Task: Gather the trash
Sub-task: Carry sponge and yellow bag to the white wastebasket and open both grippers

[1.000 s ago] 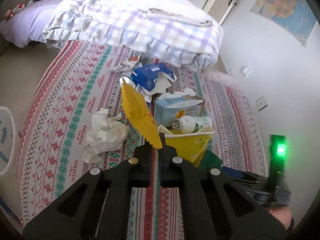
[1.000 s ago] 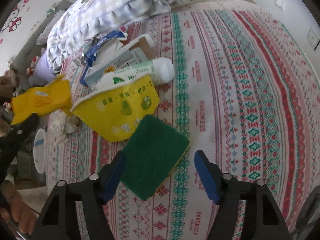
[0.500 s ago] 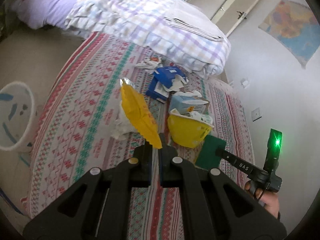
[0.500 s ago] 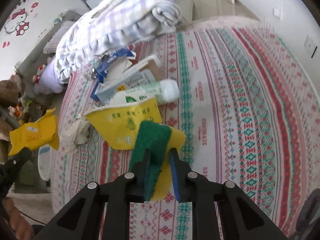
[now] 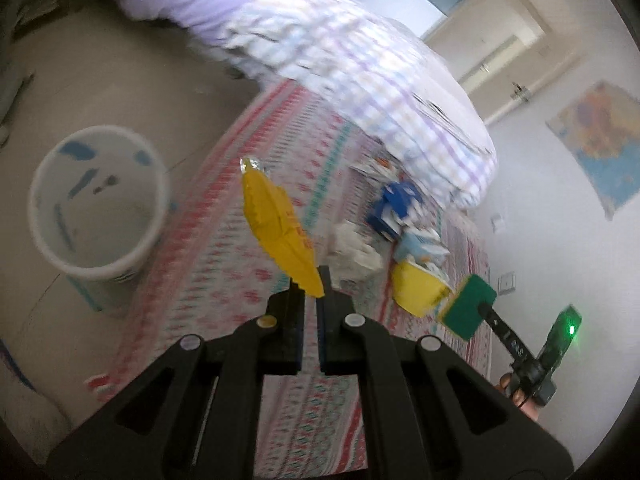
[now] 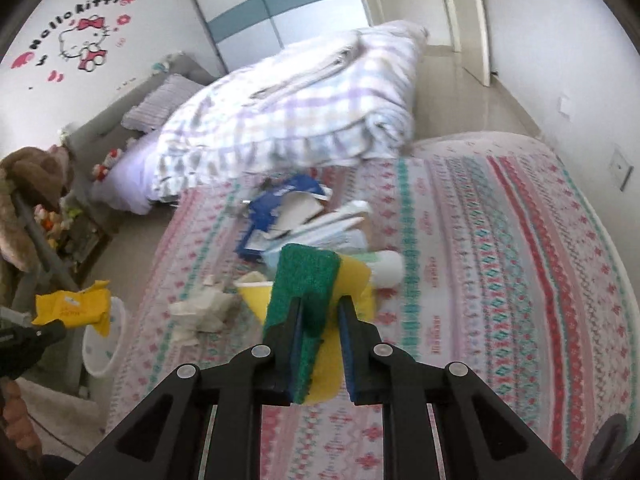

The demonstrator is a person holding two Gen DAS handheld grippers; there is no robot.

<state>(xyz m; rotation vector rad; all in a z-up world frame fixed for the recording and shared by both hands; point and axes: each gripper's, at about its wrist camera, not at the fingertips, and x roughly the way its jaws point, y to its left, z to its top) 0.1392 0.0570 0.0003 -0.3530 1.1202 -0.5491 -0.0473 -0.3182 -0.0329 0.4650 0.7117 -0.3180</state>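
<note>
My left gripper is pinched tight on a yellow wrapper that stands up from its tips, with the white bin on the floor to its left. My right gripper squeezes a green sponge above the rug, nearer than the remaining litter pile.

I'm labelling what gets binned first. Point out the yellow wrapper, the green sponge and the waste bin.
yellow wrapper [image 5: 276, 232], left wrist view, middle of the foil.
green sponge [image 6: 304, 276], right wrist view, green scouring face.
waste bin [image 5: 40, 236], left wrist view, near rim.
</note>
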